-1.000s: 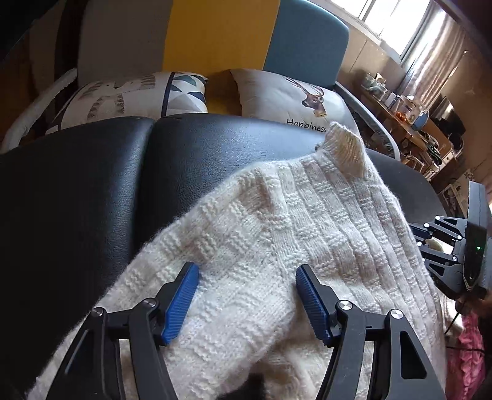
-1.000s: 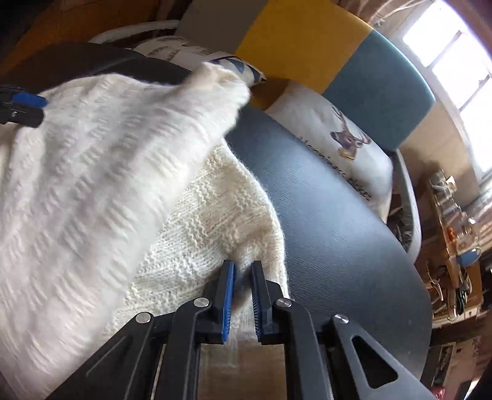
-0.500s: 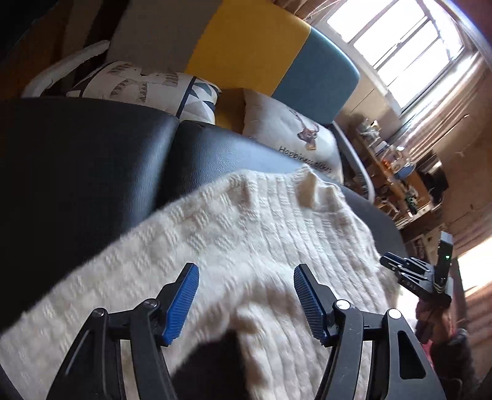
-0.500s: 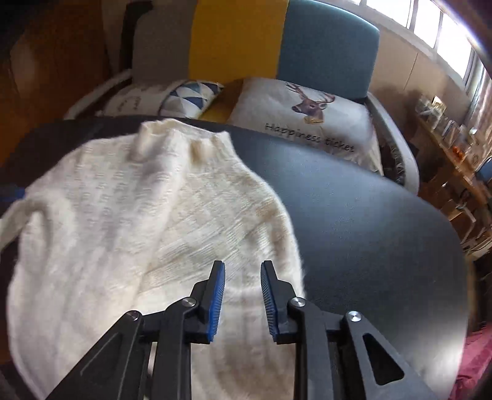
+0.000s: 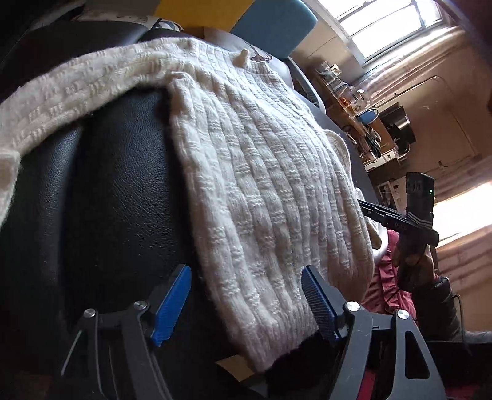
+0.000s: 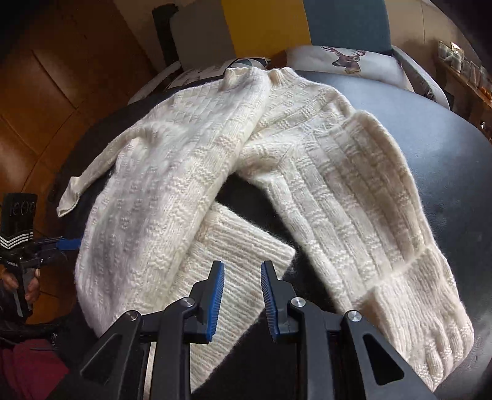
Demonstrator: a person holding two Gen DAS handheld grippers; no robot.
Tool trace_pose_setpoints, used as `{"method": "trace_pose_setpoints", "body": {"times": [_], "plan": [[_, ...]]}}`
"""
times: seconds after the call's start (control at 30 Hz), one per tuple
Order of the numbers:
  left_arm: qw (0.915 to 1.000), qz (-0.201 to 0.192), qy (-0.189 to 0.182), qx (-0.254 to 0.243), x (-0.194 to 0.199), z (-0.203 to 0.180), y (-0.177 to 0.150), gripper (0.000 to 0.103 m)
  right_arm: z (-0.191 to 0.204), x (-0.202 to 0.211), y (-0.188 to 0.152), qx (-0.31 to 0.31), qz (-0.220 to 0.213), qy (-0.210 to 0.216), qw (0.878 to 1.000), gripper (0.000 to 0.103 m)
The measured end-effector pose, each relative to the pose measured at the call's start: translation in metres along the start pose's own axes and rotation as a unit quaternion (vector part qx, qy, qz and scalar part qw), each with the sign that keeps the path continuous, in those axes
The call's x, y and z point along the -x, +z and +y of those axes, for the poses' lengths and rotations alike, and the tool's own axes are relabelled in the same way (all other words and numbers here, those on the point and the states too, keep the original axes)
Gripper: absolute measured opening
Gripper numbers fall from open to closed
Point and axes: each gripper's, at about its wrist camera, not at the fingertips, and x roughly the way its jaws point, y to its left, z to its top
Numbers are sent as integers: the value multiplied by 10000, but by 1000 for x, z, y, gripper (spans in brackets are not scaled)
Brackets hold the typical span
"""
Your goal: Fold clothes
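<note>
**A:** What has changed in the last second?

**B:** The right claw (image 6: 242, 303), pinched on the knit a second ago, now stands partly open with nothing in it, poised over a ribbed cuff (image 6: 243, 246). The left claw (image 5: 246, 304) remains wide open and empty, the sweater's (image 5: 264, 184) hem lying between its pads without being held.

**A:** And the sweater itself?

**B:** The cream sweater (image 6: 190, 172) has been let go and lies on the black cushion (image 5: 107, 184). One side is turned over the middle, one sleeve (image 6: 369, 215) runs down the right, and the collar points toward the far pillows. I'd judge a first fold just laid, with more to do.

**A:** The room?

**B:** A yellow-and-teal chair back, a deer pillow (image 6: 347, 60), bright windows (image 5: 396, 27) and a cluttered shelf (image 5: 359, 101).
</note>
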Motion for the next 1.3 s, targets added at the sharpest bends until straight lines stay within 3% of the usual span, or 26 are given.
{"method": "trace_pose_setpoints", "body": {"times": [0.1, 0.13, 0.17, 0.2, 0.27, 0.33, 0.37, 0.43, 0.5, 0.53, 0.6, 0.67, 0.77, 0.87, 1.0, 1.1, 1.13, 1.2, 1.3], "plan": [[9995, -142, 217, -156, -9, -14, -2, 82, 11, -15, 4, 283, 110, -121, 9995, 32], [9989, -191, 328, -284, -12, -20, -3, 78, 15, -19, 4, 424, 136, -229, 9987, 36], [9983, -178, 410, -381, -16, -25, -4, 37, 19, -22, 2, 586, 131, -376, 9975, 36], [9985, -70, 427, -339, -21, -24, -2, 11, 23, -25, -1, 748, 126, -523, 9957, 36], [9995, -96, 280, -82, -26, -17, 2, 10, 31, -25, -2, 893, 313, -690, 9931, 34], [9996, -222, 185, 39, -20, -13, 8, 10, 32, -21, -2, 828, 501, -600, 9935, 15], [9992, -366, 85, 125, -11, -11, 12, 9, 33, -17, -4, 786, 587, -512, 9939, 14], [9964, -761, -210, 317, 19, -4, 23, 9, 36, -1, -14, 648, 620, -115, 9959, 12], [9916, -1148, -325, 489, 49, 7, 33, 10, 42, 18, -26, 419, 573, 612, 9956, 9], [9899, -1281, -289, 542, 61, 14, 37, 10, 47, 21, -34, 398, 666, 846, 9934, 9], [9881, -1387, 329, 585, 67, 28, 43, 10, 54, 20, -49, 367, 888, 1177, 9884, 11], [9865, -1205, 582, 948, 59, 50, 44, 10, 49, 20, -55, 173, 870, 1445, 9855, 14], [9859, -991, 858, 1036, 44, 58, 37, 16, 24, 34, -43, -255, 150, 951, 9950, 25], [9858, -949, 1051, 898, 33, 49, 26, 19, 2, 40, -13, -460, -486, -243, 9975, 29], [9838, -835, 1384, 776, 20, 45, 32, 23, -12, 5, 16, -201, -361, -1062, 9935, 32], [9845, -727, 1385, 792, 15, 50, 28, 26, -22, -29, 23, 98, 192, -1558, 9876, 32], [9845, -704, 1394, 793, 13, 52, 28, 27, -23, -32, 22, 178, 170, -1627, 9864, 32], [9846, -674, 1422, 762, 12, 54, 27, 27, -31, -29, 20, 200, 151, -1857, 9823, 20], [9843, -640, 1524, 613, 10, 52, 28, 27, -65, -19, 20, -182, 214, -2015, 9791, 17]]}}
